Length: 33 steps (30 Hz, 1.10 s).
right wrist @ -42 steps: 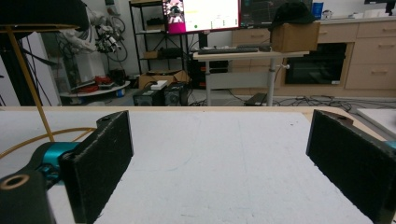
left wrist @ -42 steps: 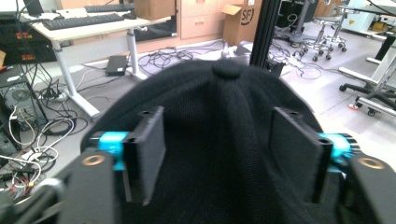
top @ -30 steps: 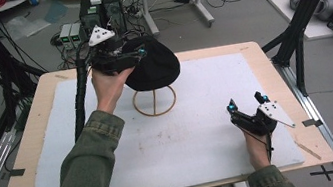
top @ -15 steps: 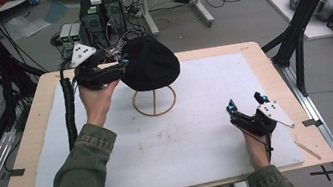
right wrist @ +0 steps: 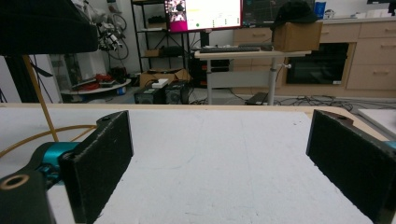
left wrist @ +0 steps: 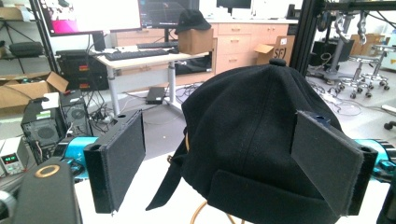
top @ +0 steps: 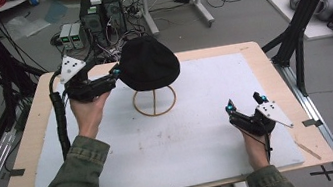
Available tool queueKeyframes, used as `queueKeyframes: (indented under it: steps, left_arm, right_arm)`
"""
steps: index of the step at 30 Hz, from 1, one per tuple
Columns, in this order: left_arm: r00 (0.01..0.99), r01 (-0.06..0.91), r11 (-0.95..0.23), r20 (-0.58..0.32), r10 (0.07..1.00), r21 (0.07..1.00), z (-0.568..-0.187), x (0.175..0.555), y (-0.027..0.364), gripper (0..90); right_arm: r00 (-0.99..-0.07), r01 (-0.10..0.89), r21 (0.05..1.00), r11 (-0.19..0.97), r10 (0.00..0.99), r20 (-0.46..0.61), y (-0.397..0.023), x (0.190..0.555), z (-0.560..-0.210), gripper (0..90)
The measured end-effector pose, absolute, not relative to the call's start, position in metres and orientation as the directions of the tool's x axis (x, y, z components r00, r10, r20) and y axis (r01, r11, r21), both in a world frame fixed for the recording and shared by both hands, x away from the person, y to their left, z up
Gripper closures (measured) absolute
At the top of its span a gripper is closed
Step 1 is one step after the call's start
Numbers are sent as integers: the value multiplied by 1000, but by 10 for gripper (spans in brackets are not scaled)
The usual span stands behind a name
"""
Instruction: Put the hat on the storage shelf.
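- Two hand-held grippers are in use at a bench covered with a white sheet, seen from above the person's side.
- A black cap sits on top of a thin wooden wire-like stand near the far middle of the bench.
- The left hand-held gripper is raised at the cap's left side, its tips at the cap's edge.
- In the left gripper view its two black jaws are spread wide, with the cap between them; one jaw seems to lie against the cap's fabric, the other stands apart from it. It is pinching nothing.
- The right hand-held gripper rests low on the bench near the right front, well apart from the cap.
- Its jaws are also spread wide, with bare white sheet between them in the right gripper view, and the stand's leg off to the side.
- Risk, as a judgement: the stand looks light and narrow, so a sideways nudge from the left hand-held gripper could tip it or knock the cap off.
- Closing on soft fabric alone could also pinch a loose fold, letting the cap slip or drag the stand along.
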<state>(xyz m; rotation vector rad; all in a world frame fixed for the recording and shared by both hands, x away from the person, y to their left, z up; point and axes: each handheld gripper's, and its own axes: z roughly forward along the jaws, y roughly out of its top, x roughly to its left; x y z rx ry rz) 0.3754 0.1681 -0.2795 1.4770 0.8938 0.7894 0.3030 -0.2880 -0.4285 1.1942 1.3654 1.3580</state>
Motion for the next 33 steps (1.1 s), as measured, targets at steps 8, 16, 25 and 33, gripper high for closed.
queueKeyframes:
  steps: [8, 16, 25, 33]
  left_arm:
    - [463, 63, -28, -4, 887, 998, -289, 357, 178, 184]
    - [420, 60, -7, -19, 907, 998, -300, 337, 199, 180]
    - [346, 40, 40, -51, 937, 998, -325, 313, 227, 193]
    - [304, 57, 59, -73, 950, 997, -346, 298, 243, 193]
  right_arm:
    - [-186, 62, 997, -39, 981, 50, -289, 304, -429, 64]
    - [-182, 70, 997, -45, 982, 57, -288, 302, -429, 64]
    - [-185, 67, 997, -39, 981, 50, -288, 302, -429, 64]
    - [-189, 67, 997, -42, 981, 54, -288, 303, -429, 64]
